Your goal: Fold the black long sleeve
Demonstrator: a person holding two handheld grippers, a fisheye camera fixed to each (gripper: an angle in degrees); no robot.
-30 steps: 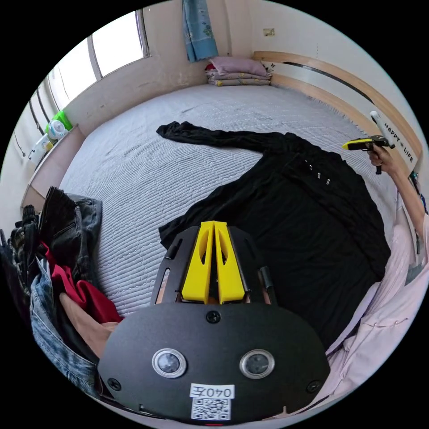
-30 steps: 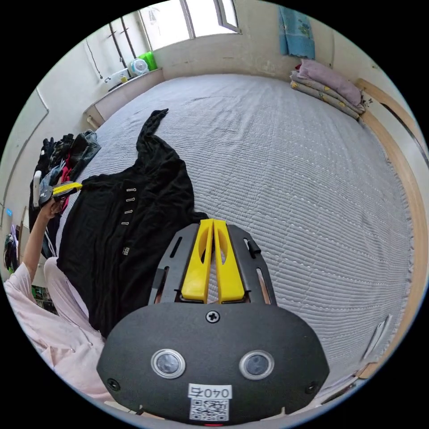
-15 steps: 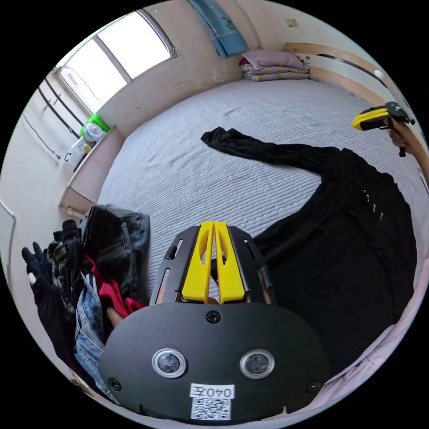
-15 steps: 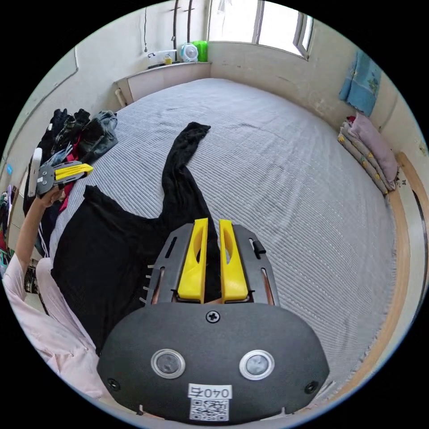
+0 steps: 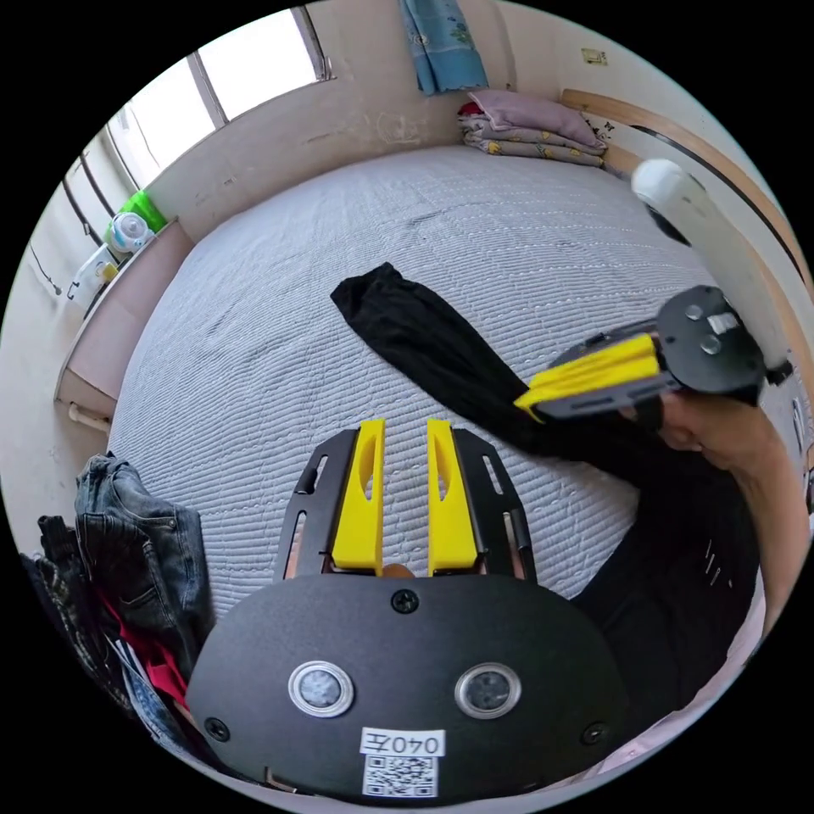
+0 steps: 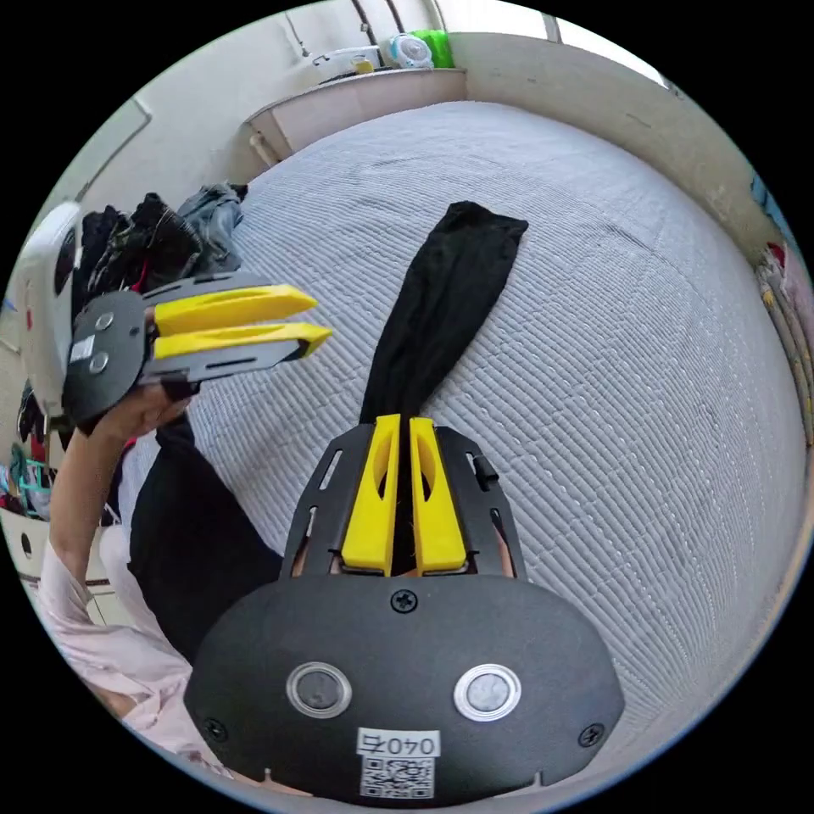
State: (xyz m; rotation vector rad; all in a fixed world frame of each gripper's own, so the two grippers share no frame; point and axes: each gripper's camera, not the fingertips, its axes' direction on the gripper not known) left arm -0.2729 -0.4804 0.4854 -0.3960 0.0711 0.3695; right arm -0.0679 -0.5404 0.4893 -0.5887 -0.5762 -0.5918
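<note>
In the left gripper view a heap of jeans and other clothes [image 5: 140,560] sits at the left edge of the bed [image 5: 280,339], which is covered by a grey ribbed quilt; the left tongs [image 5: 404,441] hover over bare quilt with their yellow jaws parted and nothing between them; just to their right one sleeve of the black long sleeve [image 5: 424,339] runs flat across the bed, its cuff toward the far wall; farther right the right tongs [image 5: 530,403] meet that sleeve partway along, held by a hand [image 5: 712,428], and the shirt's body lies dark beneath the forearm; folded bedding [image 5: 530,131] rests in the far corner. In the right gripper view the left tongs [image 6: 309,318] show at the left, jaws apart and empty, above the quilt; at the centre the right tongs [image 6: 400,424] have their jaws drawn nearly together on the sleeve, the black cloth showing in the narrow slit between them; the sleeve stretches away from their tips.
</note>
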